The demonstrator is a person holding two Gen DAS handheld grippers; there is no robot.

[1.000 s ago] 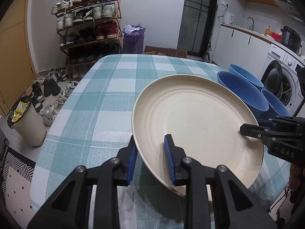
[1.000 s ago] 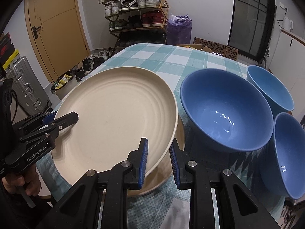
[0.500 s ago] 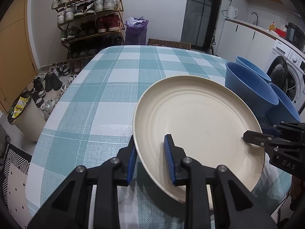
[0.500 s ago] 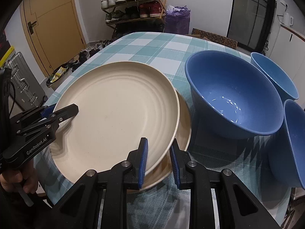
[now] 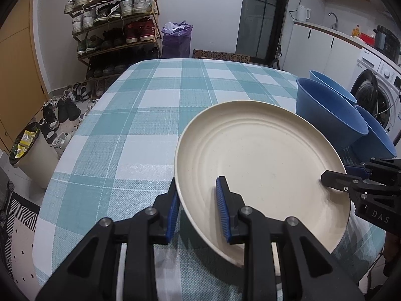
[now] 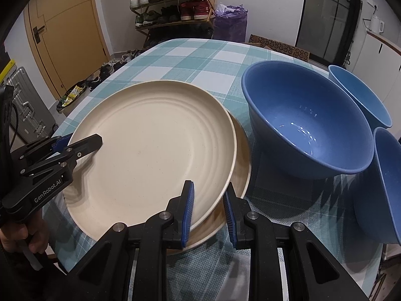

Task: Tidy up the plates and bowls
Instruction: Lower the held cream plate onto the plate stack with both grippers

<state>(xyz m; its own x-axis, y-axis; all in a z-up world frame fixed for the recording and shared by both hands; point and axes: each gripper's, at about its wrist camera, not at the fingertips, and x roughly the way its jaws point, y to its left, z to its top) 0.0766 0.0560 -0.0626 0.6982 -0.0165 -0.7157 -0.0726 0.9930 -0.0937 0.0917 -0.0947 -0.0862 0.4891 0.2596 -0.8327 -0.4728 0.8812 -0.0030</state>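
A cream plate (image 5: pixel 263 165) (image 6: pixel 155 145) is held at opposite rims by both grippers. My left gripper (image 5: pixel 198 200) is shut on its near-left rim and shows again as the left gripper (image 6: pixel 75 148) in the right wrist view. My right gripper (image 6: pixel 209 203) is shut on the rim at the other side. A second cream plate (image 6: pixel 241 155) lies right under the held one, offset to the right; I cannot tell if they touch. Three blue bowls stand to the right: a large one (image 6: pixel 305 125), a lighter one (image 6: pixel 358 95) and a third (image 6: pixel 386 183).
The table wears a teal checked cloth (image 5: pixel 150 115), bare to the left and far side. The plates sit near the table's front edge. Beside the table stand a bin (image 5: pixel 32 155), a shoe rack (image 5: pixel 115 25), a suitcase (image 6: pixel 27 110) and a washing machine (image 5: pixel 376 92).
The held plate has sunk a little toward the plate beneath it. Both grips stay the same.
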